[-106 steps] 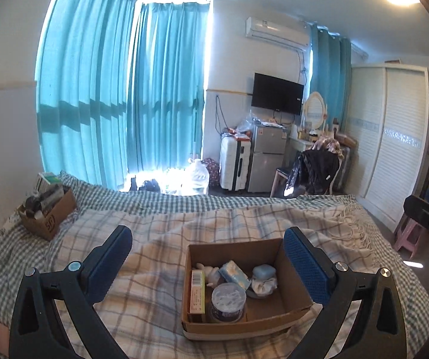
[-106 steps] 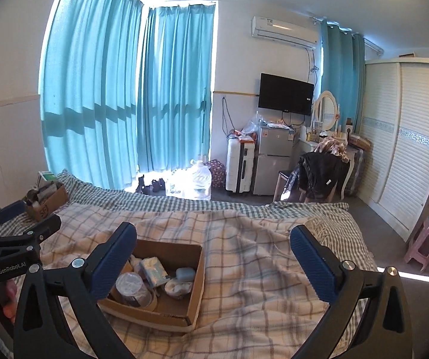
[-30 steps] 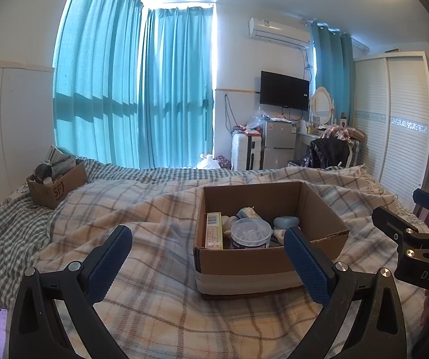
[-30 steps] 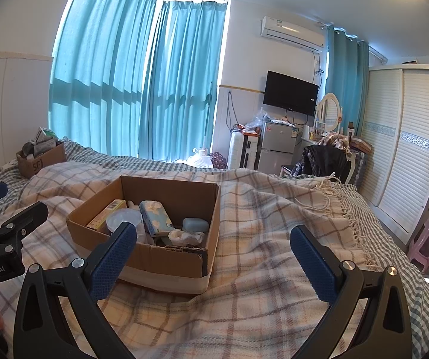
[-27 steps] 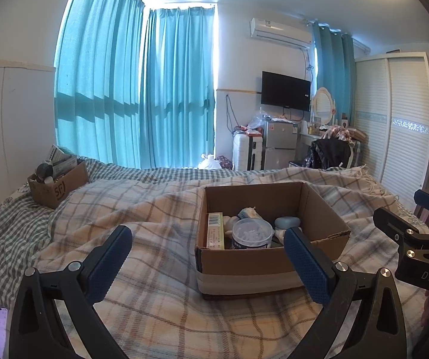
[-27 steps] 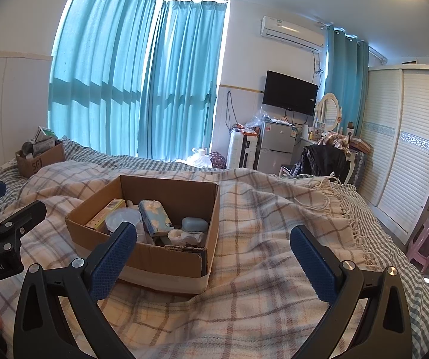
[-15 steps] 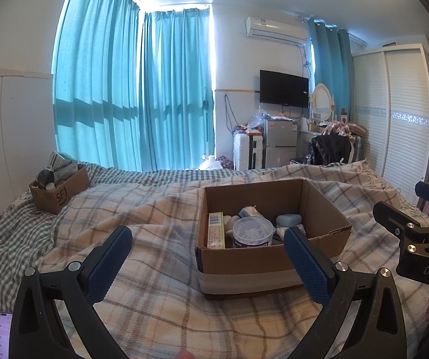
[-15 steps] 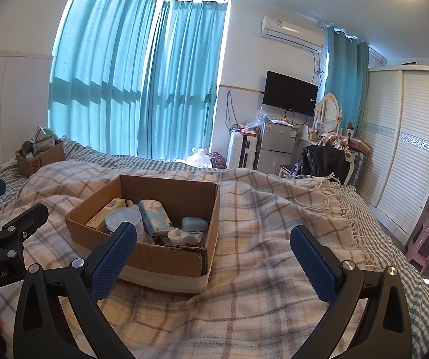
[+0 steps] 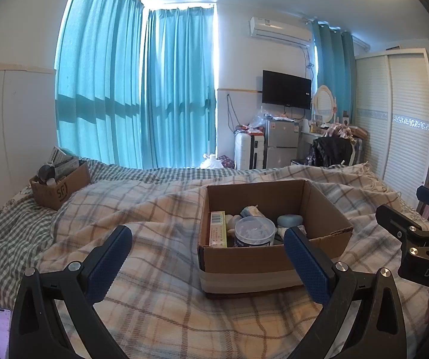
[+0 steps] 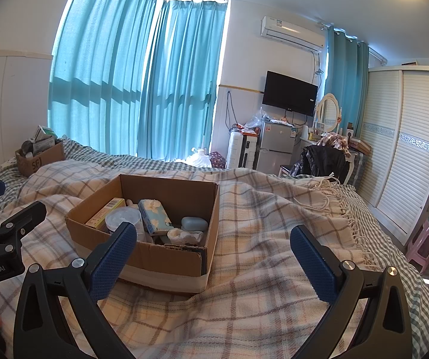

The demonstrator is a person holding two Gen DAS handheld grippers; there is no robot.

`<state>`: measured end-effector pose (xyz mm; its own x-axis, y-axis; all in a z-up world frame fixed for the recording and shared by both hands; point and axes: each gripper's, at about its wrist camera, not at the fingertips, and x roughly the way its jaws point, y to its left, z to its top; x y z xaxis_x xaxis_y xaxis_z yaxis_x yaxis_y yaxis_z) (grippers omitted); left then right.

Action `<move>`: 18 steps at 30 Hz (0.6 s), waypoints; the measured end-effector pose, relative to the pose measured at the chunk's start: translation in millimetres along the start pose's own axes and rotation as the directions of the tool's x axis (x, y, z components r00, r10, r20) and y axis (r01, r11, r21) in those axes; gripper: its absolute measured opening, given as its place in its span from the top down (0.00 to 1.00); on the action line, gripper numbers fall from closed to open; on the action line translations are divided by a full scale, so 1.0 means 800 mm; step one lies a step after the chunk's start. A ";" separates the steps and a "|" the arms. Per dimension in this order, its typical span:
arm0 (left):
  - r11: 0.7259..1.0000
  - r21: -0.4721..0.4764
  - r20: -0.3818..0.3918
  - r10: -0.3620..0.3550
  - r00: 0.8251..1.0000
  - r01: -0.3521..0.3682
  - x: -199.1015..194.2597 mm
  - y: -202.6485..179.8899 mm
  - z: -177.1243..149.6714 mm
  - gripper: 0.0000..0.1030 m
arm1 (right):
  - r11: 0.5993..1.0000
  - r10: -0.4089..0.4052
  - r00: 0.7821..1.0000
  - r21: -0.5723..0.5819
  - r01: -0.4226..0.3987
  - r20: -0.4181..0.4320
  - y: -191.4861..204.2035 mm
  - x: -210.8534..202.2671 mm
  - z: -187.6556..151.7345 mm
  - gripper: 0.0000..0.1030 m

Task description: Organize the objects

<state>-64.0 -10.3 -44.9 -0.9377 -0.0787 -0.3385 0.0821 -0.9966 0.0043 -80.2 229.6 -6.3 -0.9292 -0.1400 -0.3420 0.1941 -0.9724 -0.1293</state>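
Observation:
An open cardboard box sits on the plaid blanket in the middle of the bed. Inside it lie a yellow carton, a round white tub, a blue tissue pack, a grey-blue soap case and a crumpled white item. My left gripper is open and empty, low in front of the box. My right gripper is also open and empty, just right of the box's near corner.
A second cardboard box full of items stands at the bed's far left by the curtains. A phone lies at the near left. Beyond the bed are a fridge, a chair with clothes, a wardrobe and a pink stool.
Both grippers have come down from a high view to bed level near the box over the last seconds. Within the last second they have barely shifted. Both stay open.

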 end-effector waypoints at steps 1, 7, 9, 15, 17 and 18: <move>1.000 0.000 0.000 0.000 1.000 0.000 0.000 0.000 0.000 0.00 | 1.000 0.000 1.000 0.000 0.000 0.000 0.000 0.000 0.000 0.00; 1.000 -0.001 -0.001 0.001 1.000 -0.001 0.000 0.000 0.000 0.00 | 1.000 0.000 1.000 0.000 0.000 0.000 0.000 0.000 0.000 0.00; 1.000 -0.001 -0.001 0.001 1.000 -0.001 0.000 0.000 -0.001 0.00 | 1.000 0.000 1.000 -0.001 0.000 0.000 0.000 0.000 0.000 0.00; 1.000 -0.003 0.000 0.002 1.000 -0.002 0.000 0.000 -0.001 0.00 | 1.000 0.000 1.000 -0.001 0.000 -0.001 0.000 0.000 0.001 0.00; 1.000 -0.003 -0.001 0.002 1.000 -0.002 0.000 0.000 -0.001 0.00 | 1.000 0.000 1.000 -0.001 0.000 -0.001 0.000 0.000 0.001 0.00; 1.000 -0.005 -0.002 0.003 1.000 -0.003 0.000 0.000 -0.001 0.00 | 1.000 -0.001 1.000 -0.001 0.001 -0.001 0.000 0.000 0.001 0.00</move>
<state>-64.0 -10.4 -46.0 -0.9368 -0.0811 -0.3404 0.0861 -0.9963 0.0005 -80.2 229.3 -5.8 -0.9290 -0.1391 -0.3430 0.1937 -0.9724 -0.1302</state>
